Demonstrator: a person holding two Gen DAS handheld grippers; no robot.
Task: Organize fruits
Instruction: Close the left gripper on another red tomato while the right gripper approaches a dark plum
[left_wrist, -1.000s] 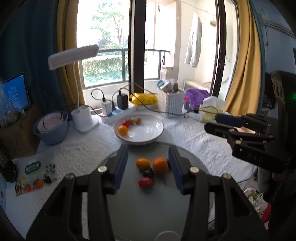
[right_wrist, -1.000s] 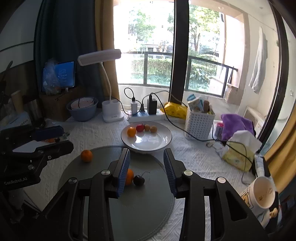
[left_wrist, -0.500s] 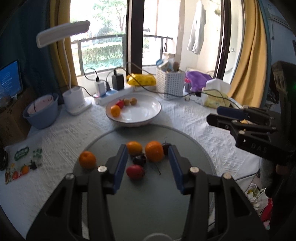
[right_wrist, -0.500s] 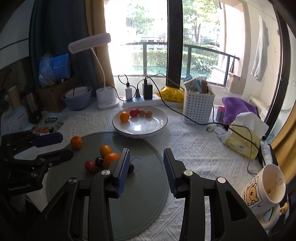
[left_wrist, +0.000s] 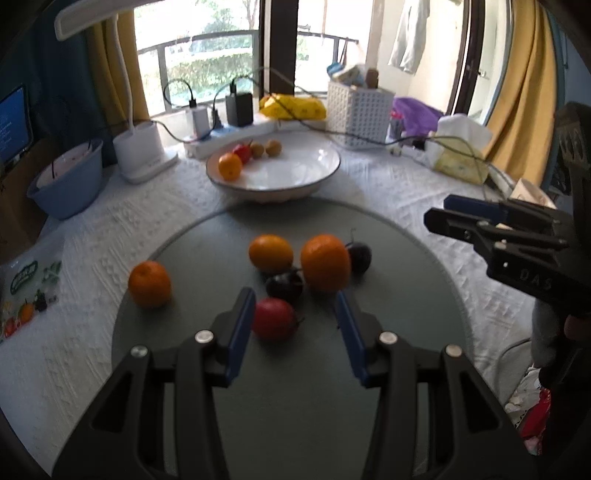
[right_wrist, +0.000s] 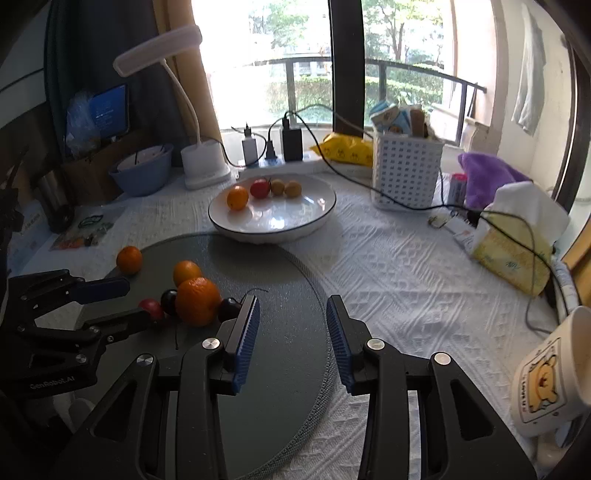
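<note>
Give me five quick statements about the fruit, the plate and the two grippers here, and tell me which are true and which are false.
1. The white plate holds four fruits. True.
2. The left gripper is clamped on the red fruit. False: its jaws stand apart, with the red fruit lying on the grey mat just in front of them.
3. One orange sits apart from the cluster, near the mat's edge. True.
4. The right gripper carries an orange. False: nothing is between its jaws.
5. The mug stands on the grey mat. False: it is off the mat, at the right edge of the right wrist view.
</note>
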